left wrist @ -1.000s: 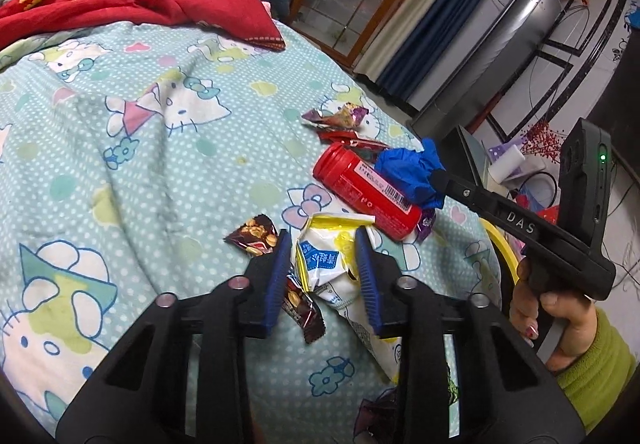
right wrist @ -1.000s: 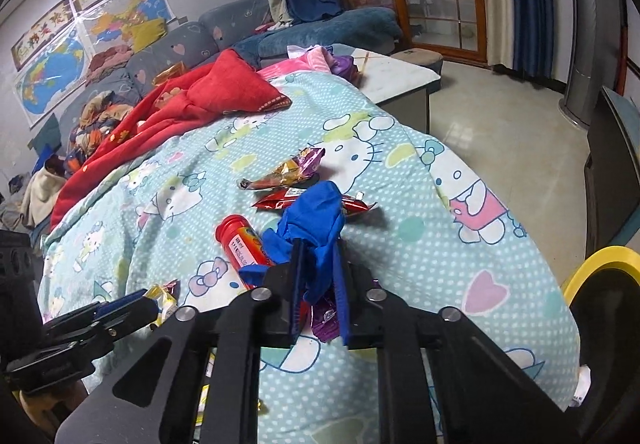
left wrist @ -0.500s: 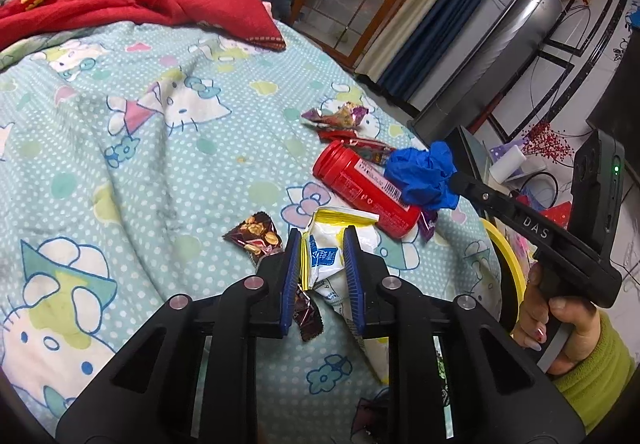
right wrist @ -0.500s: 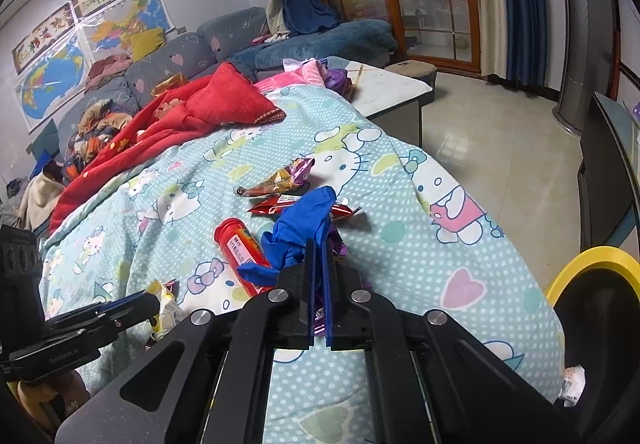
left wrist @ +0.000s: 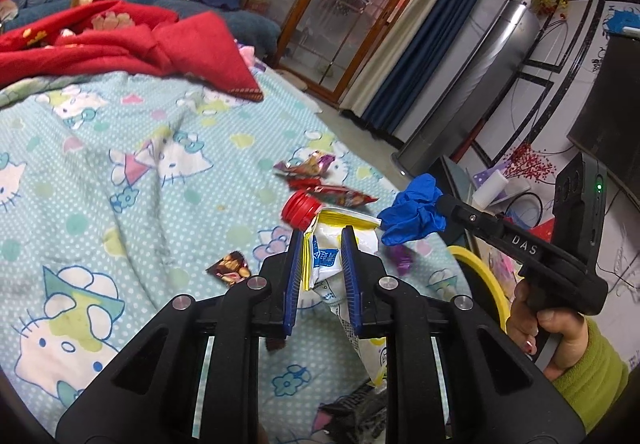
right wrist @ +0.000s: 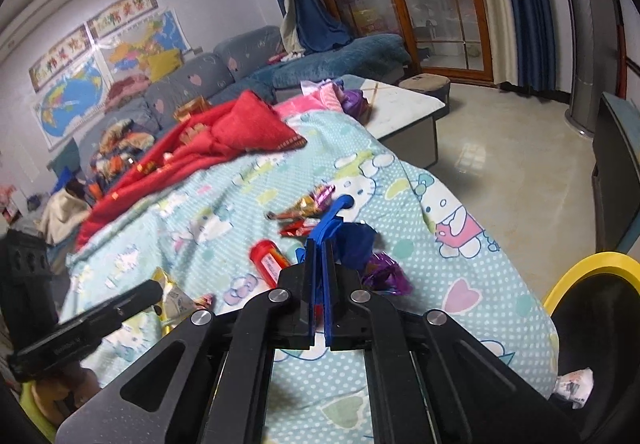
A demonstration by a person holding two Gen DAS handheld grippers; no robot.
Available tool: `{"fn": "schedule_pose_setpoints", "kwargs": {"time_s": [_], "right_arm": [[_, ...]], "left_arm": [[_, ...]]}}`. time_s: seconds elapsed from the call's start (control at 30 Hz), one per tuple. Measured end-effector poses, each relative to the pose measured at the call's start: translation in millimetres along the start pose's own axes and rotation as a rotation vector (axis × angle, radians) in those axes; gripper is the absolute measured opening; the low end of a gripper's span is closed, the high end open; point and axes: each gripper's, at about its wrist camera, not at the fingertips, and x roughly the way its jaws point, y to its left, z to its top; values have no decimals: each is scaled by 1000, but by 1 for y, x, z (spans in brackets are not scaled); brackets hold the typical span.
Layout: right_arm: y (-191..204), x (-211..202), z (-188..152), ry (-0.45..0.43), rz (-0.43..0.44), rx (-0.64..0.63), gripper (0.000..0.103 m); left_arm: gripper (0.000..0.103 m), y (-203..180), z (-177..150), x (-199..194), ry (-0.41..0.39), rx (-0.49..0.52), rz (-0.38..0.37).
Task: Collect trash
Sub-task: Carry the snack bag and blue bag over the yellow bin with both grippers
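Trash: a white-and-yellow wrapper (left wrist: 326, 256) sits clamped in the left gripper (left wrist: 320, 240); the right gripper (right wrist: 319, 244), at its 2 o'clock, pinches a blue glove (left wrist: 414, 214). More wrappers (left wrist: 320, 180) lie on the bed (left wrist: 120, 172) at 12 o'clock.

Crumpled white-and-yellow plastic snack bag (left wrist: 325, 256): pinched upright, lower end hanging loose. Crumpled blue rubber glove (left wrist: 414, 214): clamped, clear of the bedspread. Red cylindrical bottle (right wrist: 269, 260): lying on its side. Foil wrappers (left wrist: 320, 180): flat beyond it. Purple wrapper (right wrist: 385, 278): possibly foil.
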Motion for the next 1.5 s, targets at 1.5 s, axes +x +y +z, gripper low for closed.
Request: {"fn": "schedule_pose_setpoints", "kwargs": {"time_s": [1.5], "right_arm": [[-120,-123,-19,-117,-139,273,3]], "left_arm": [[13,-146,-17,28,6,236,-115]]}}
